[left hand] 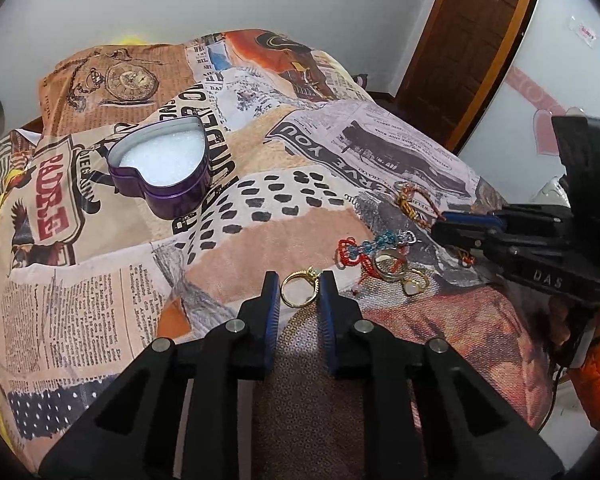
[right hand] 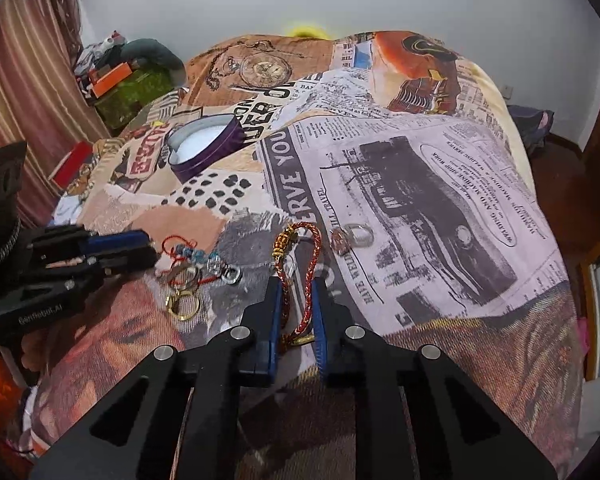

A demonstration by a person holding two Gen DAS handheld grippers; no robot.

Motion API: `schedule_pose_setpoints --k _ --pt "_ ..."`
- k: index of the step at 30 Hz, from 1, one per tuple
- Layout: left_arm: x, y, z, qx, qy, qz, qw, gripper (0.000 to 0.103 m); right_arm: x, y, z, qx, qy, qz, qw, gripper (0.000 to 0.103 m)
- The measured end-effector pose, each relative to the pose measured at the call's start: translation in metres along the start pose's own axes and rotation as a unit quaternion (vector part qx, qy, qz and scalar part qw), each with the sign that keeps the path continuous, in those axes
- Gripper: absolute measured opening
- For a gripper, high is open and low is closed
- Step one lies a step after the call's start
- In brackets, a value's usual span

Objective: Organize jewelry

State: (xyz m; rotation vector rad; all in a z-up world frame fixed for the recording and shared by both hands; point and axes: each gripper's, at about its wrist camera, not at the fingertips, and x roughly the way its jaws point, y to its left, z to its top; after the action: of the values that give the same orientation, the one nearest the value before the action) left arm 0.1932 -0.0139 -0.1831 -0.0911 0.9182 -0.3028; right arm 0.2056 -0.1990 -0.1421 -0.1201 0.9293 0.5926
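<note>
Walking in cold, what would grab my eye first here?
Probably the loud newspaper-print bedspread, then the purple heart-shaped tin with a white lining sitting open on it. Nearer, the left hand-held gripper closes around a gold ring, and the right hand-held gripper around a red-and-gold braided bracelet.

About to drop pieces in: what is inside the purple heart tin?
The purple heart tin is open, showing only white padding and no jewelry. Its near wall hides part of the floor.

L hand-held gripper point(left hand: 300, 284) pinches gold ring point(left hand: 299, 290).
</note>
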Motion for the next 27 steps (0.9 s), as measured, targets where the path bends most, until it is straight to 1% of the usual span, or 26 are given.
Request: schedule_pose_setpoints --k 5,12,16,18,21,26,27 --pt "-0.009 -0.004 0.002 -0.002 -0.009 -0.005 0.9999 0.019 0.000 0.000 -0.003 -0.006 0.007 -0.012 1.000 0.010" --pt "-0.023 -0.021 0.016 0.014 -0.026 -0.016 0.9994 0.019 -0.002 0.000 -0.008 0.005 0.006 -0.004 1.000 0.010" --pt "-0.022 -0.035 0.028 0.027 -0.030 -0.028 0.9988 0.019 -0.005 -0.001 -0.012 0.009 0.005 -0.002 1.000 0.010" --pt "-0.017 -0.043 0.033 0.037 -0.025 -0.036 0.9983 0.019 -0.005 -0.002 -0.012 0.010 0.005 -0.002 1.000 0.010" --pt "-0.003 -0.057 0.040 0.055 -0.004 -0.050 0.9972 0.019 -0.004 -0.003 -0.015 0.011 0.007 -0.001 1.000 0.010" --pt "0.019 -0.076 0.043 0.082 0.033 -0.060 0.9943 0.019 -0.005 -0.005 -0.015 0.012 0.005 0.003 1.000 0.009" --pt "0.023 -0.082 0.043 0.093 0.039 -0.057 0.9932 0.019 -0.006 -0.006 -0.015 0.015 0.004 0.006 1.000 0.009"
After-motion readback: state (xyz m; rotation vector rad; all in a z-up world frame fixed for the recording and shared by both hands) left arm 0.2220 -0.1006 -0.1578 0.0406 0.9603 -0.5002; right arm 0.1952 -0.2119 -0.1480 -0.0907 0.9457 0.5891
